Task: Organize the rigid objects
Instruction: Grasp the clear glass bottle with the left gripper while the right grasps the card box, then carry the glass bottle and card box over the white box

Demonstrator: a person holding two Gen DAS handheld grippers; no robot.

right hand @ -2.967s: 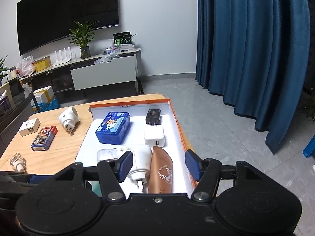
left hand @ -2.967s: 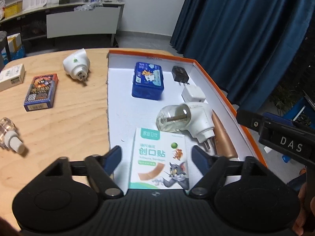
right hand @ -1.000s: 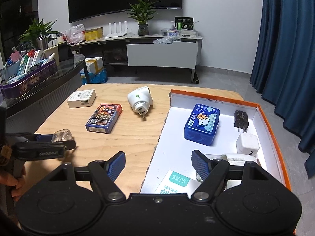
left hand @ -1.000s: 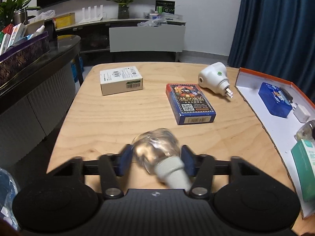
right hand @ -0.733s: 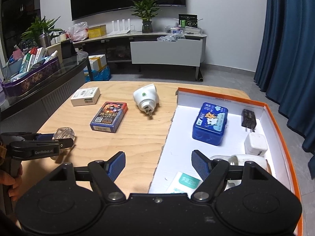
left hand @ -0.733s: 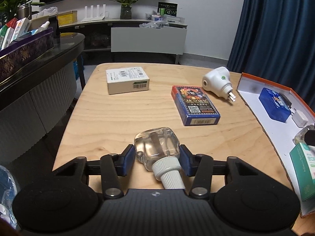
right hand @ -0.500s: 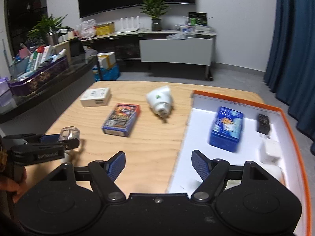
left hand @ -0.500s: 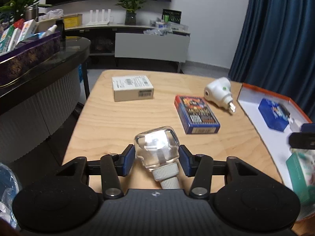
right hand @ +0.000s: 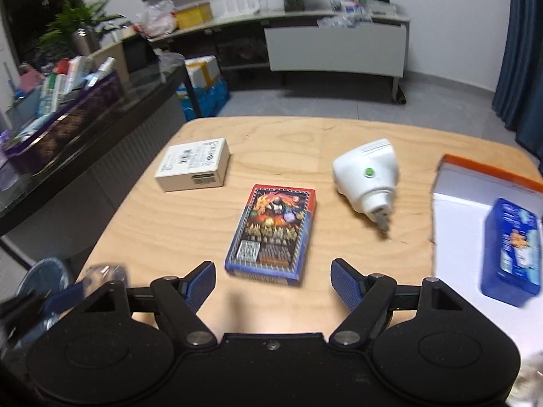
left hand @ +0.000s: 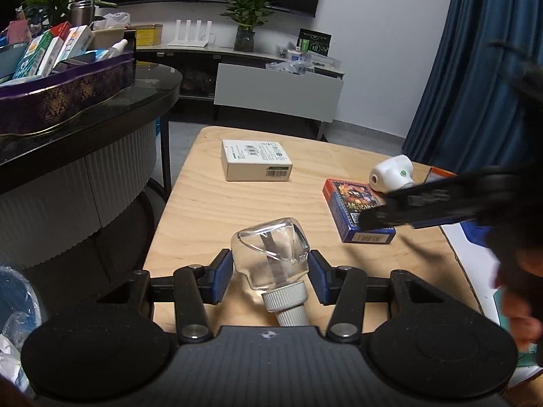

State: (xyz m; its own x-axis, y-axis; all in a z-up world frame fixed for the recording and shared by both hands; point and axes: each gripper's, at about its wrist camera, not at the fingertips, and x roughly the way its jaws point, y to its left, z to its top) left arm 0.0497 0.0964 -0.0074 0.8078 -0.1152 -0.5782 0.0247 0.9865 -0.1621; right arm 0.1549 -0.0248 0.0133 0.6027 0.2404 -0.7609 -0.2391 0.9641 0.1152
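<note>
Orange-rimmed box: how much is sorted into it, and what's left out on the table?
Done: the blue tin lies in the orange-rimmed box. In hand: the left gripper clamps the clear bottle. Left on the table: card box, white plug-in, white carton; right gripper open above the card box.

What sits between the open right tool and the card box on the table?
Nothing visible does. The right tool hangs open just short of the card box, with only bare table between them. The white plug-in unit and the beige carton lie off to either side, apart from the box.
</note>
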